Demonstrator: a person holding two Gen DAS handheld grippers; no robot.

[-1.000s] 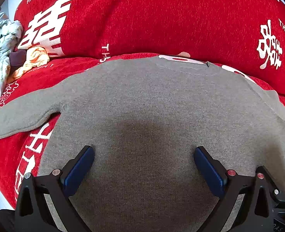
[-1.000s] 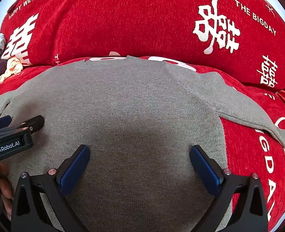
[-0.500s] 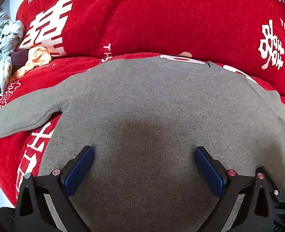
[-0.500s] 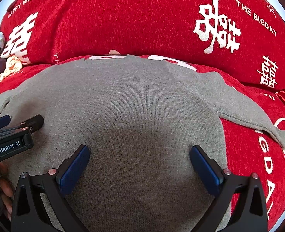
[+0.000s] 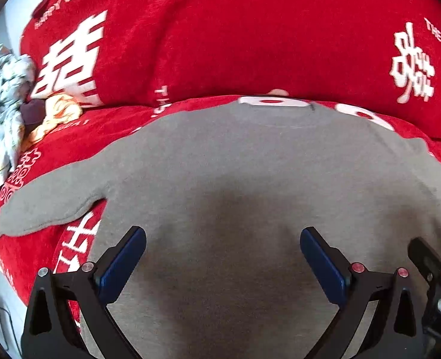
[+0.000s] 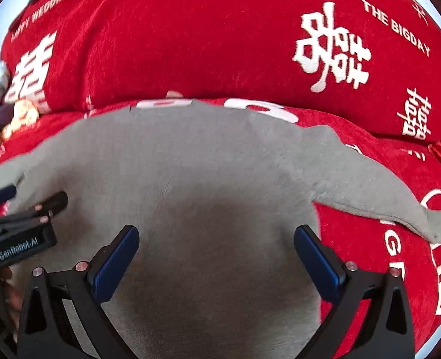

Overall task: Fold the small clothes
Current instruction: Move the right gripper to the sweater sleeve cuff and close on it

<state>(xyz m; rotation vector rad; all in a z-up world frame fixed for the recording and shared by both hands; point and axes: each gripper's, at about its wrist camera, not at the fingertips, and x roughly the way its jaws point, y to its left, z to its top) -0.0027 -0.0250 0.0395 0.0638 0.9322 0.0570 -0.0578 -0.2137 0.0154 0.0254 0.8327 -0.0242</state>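
Far left, a heap of unfolded clothes (image 5: 1, 113) was seen bunched against the back cushion (image 5: 250, 30), well apart from the work.

The left gripper (image 5: 222, 261) was held over the lower body of the grey sweater (image 5: 235, 173), jaws spread wide, nothing between the pads; contact with the knit could not be told. The left sleeve (image 5: 52, 203) was splayed out and down over the red sofa cover (image 5: 79, 137).

Sweater position: laid flat on the seat, apparently back-side up, neckline (image 5: 274, 110) touching the base of the back cushion, hem toward the camera and out of frame. Long axis was judged to run front-to-back on the seat, collar pointing away; sleeves were angled out to both sides.

The right gripper (image 6: 217, 260) was likewise released and empty, held over the right half of the sweater (image 6: 190, 164), just beside the left gripper (image 6: 25, 209). The right sleeve (image 6: 385, 191) was stretched out across the sofa cover (image 6: 370, 239).

Step judged: spreading finished, no fold made yet. Next move was expected to be a sleeve or side fold inward; each tool would need to be shifted outward to a sleeve or side seam and closed on a single edge, both layers caught, then carried across the body without dragging the rest.
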